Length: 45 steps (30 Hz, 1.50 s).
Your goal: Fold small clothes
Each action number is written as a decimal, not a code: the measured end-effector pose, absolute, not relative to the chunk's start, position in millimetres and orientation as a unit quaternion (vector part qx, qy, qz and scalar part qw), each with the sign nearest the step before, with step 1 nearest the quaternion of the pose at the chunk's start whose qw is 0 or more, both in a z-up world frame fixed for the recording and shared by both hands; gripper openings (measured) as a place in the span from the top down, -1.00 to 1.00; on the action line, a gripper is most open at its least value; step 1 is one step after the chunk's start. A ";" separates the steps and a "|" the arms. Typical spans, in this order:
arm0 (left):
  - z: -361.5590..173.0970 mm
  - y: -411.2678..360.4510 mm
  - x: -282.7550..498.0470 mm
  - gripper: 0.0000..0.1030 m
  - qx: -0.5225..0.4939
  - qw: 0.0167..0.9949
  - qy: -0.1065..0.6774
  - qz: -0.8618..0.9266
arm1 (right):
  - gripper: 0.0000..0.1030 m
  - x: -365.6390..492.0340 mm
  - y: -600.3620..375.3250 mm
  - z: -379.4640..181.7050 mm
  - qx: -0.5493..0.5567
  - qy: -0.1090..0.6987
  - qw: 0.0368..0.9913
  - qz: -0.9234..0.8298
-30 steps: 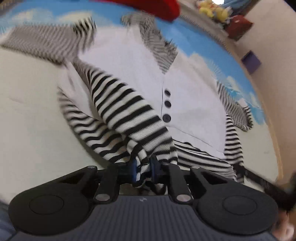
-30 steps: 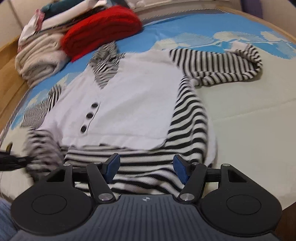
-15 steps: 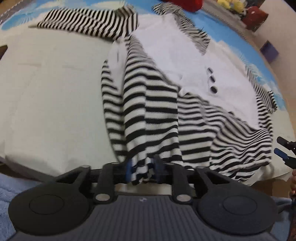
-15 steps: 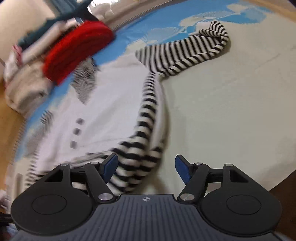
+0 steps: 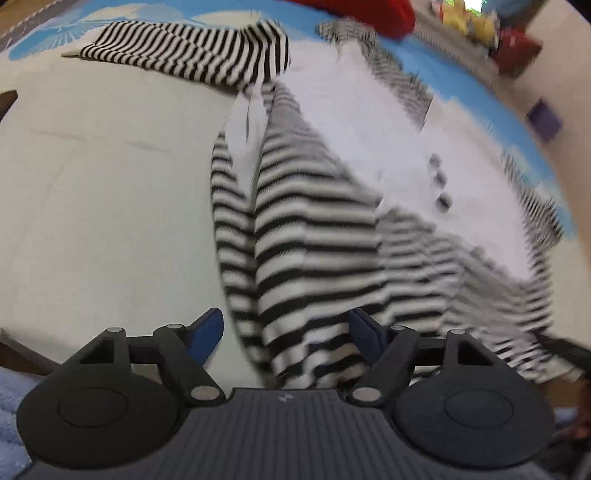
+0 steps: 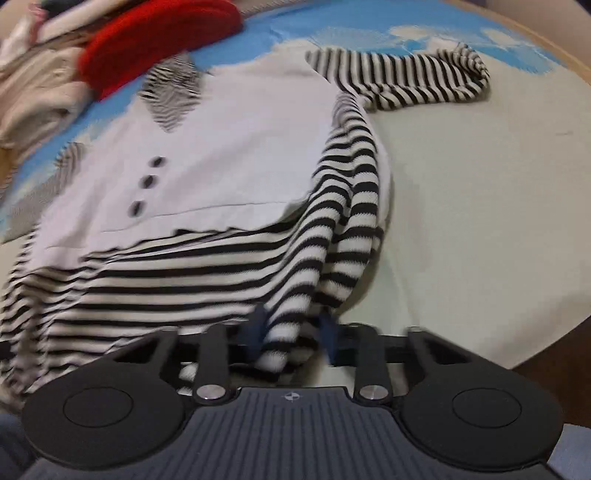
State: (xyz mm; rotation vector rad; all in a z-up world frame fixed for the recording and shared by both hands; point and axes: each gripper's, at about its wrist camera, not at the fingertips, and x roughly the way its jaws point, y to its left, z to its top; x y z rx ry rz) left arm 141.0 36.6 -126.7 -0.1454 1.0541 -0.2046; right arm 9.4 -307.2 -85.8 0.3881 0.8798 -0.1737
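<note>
One striped top (image 6: 207, 177), white-fronted with three dark buttons (image 6: 147, 181), is lying spread on the table (image 6: 480, 206), collar toward a red knit (image 6: 155, 33) and a pile of other clothes. The left gripper (image 5: 286, 328) is sitting with jaws released either side of the hem; the right gripper (image 6: 291, 332) is blurred, jaws seemingly clenching on the bunched striped hem corner. The knit looks soft, light and stretchy, likely sagging; gripping hem corners or shoulder seams should be controlling it best.
</note>
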 end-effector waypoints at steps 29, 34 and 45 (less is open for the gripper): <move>-119.3 76.7 104.7 -0.81 -0.124 0.898 0.413 -0.086 | -0.49 -43.2 -307.0 -75.2 0.194 0.284 0.930 -0.129; -119.8 79.0 105.6 -0.81 -0.130 0.898 0.414 -0.081 | -0.49 -40.1 -305.2 -73.9 0.202 0.287 0.928 -0.122; -101.0 89.7 111.2 -0.81 -0.155 0.897 0.405 -0.086 | -0.49 -20.7 -298.9 -53.4 0.238 0.251 0.931 -0.116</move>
